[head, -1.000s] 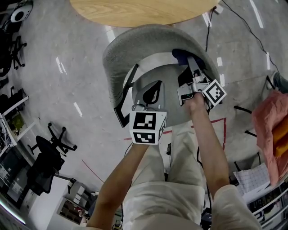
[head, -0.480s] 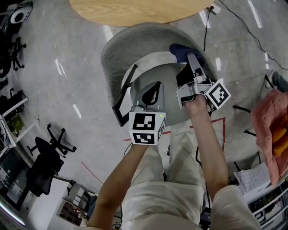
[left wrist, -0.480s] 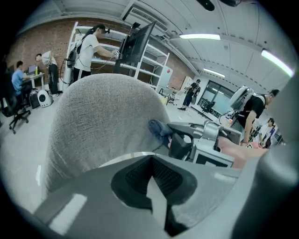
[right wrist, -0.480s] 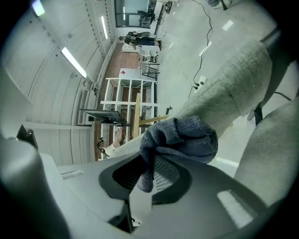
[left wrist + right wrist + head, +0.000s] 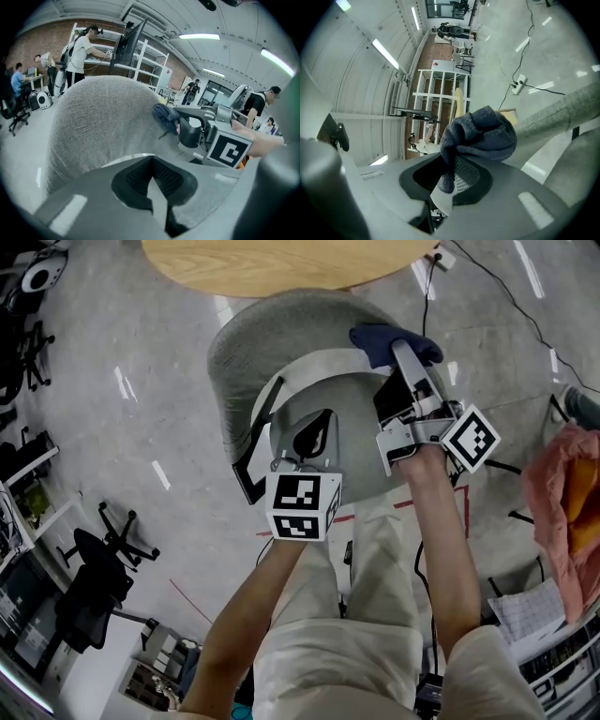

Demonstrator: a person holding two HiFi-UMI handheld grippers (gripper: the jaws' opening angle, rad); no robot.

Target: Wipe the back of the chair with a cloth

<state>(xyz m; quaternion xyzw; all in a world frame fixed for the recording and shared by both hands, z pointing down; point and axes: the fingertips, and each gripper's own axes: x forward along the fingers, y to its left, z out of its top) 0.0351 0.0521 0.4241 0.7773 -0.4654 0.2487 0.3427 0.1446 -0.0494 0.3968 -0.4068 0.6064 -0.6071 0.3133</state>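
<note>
A grey fabric chair stands below me, its curved back toward the wooden table. My right gripper is shut on a dark blue cloth, which rests bunched on the right part of the back's top rim. In the right gripper view the cloth hangs out of the jaws, with the rim beyond it. My left gripper is over the seat, facing the back's inner face, shut and holding nothing. The left gripper view shows the right gripper and the cloth against the back.
A round wooden table sits just beyond the chair. A black office chair is at the left, a cable and red floor tape at the right, and orange-pink fabric at the far right. People stand by shelving.
My right gripper has slid the cloth to the right and a little farther along the top of the chair back. The left gripper has hardly moved.
</note>
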